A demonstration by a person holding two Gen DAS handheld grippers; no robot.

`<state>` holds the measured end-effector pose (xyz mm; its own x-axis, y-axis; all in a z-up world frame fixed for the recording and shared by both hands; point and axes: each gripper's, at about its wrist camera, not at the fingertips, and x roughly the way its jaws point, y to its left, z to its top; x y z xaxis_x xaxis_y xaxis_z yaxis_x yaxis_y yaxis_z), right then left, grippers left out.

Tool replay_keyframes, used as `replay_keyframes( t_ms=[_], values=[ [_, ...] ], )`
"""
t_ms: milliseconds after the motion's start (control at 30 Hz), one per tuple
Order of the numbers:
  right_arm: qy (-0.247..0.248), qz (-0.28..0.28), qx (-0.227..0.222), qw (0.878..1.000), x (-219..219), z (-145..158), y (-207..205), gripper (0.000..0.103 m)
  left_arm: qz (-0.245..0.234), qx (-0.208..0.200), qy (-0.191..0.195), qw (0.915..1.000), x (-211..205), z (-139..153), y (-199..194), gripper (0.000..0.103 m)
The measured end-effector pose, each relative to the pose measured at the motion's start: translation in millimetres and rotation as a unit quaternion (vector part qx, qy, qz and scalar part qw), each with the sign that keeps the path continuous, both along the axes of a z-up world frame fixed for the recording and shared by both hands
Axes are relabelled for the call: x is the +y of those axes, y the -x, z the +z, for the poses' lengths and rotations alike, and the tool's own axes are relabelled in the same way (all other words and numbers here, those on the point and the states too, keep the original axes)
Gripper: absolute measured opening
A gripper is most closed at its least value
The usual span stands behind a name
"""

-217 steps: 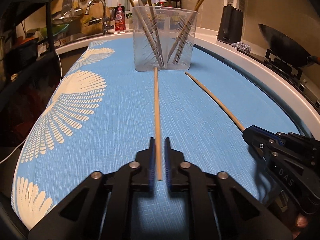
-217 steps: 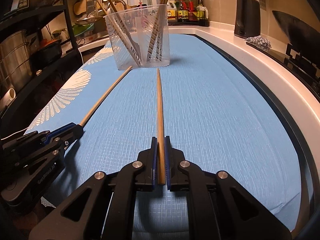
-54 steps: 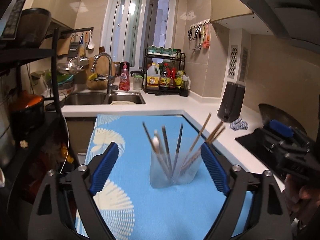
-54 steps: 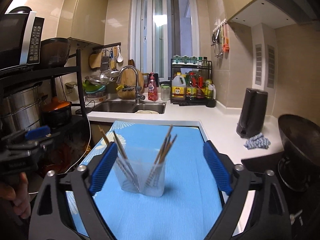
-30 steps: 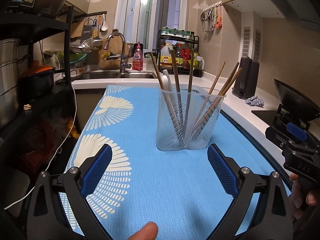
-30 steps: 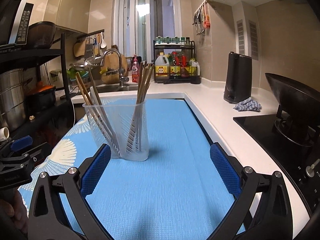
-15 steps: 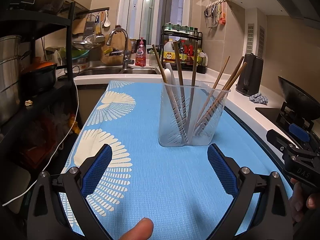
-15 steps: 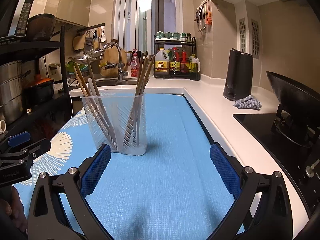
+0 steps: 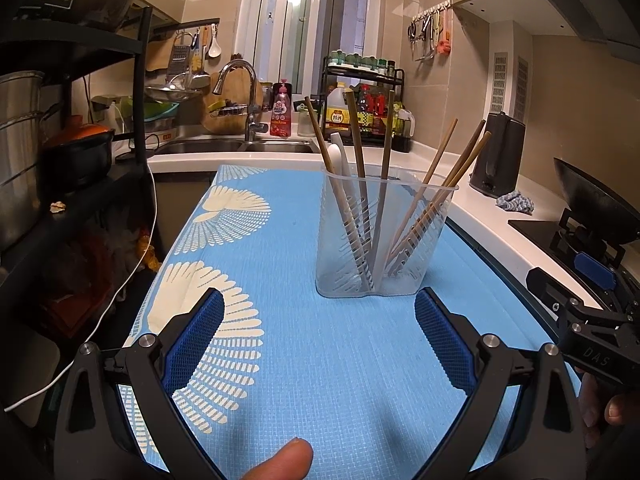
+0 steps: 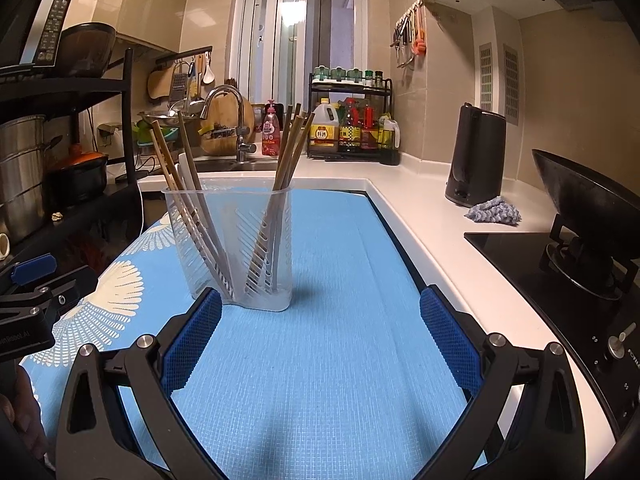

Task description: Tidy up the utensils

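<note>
A clear plastic utensil holder [image 9: 380, 248] stands on the blue mat [image 9: 328, 360] with several wooden chopsticks [image 9: 436, 192] and a white spoon [image 9: 342, 164] upright in it. It also shows in the right wrist view [image 10: 236, 248] with its chopsticks [image 10: 286, 168]. My left gripper [image 9: 318, 340] is open and empty, low over the mat, just short of the holder. My right gripper [image 10: 320, 340] is open and empty, just in front of the holder on its right side. Each gripper shows at the edge of the other's view.
A white counter [image 10: 432, 216] runs along the mat's right with a black kettle [image 10: 476, 156], a blue cloth [image 10: 494, 210] and a stove with a wok [image 10: 588, 208]. A sink and tap [image 9: 244, 112] lie beyond. A black shelf rack [image 9: 72, 128] stands left.
Earlier each gripper was shut on a chopstick lying on the mat. Now both are open and empty, the chopsticks stand in the holder, and the grippers have come down low before it.
</note>
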<state>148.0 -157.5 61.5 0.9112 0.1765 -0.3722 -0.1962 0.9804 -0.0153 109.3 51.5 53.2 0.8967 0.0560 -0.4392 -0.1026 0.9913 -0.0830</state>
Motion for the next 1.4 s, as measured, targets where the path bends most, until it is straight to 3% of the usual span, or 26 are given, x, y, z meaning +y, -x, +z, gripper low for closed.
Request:
replay_keyframes(
  t_ms=[1400],
  values=[
    [0.007, 0.001, -0.007, 1.0, 1.2, 0.5, 2.4, 0.098, -0.012, -0.015, -0.012, 0.9997, -2.5, 1.8, 3.1, 0.093]
  ],
)
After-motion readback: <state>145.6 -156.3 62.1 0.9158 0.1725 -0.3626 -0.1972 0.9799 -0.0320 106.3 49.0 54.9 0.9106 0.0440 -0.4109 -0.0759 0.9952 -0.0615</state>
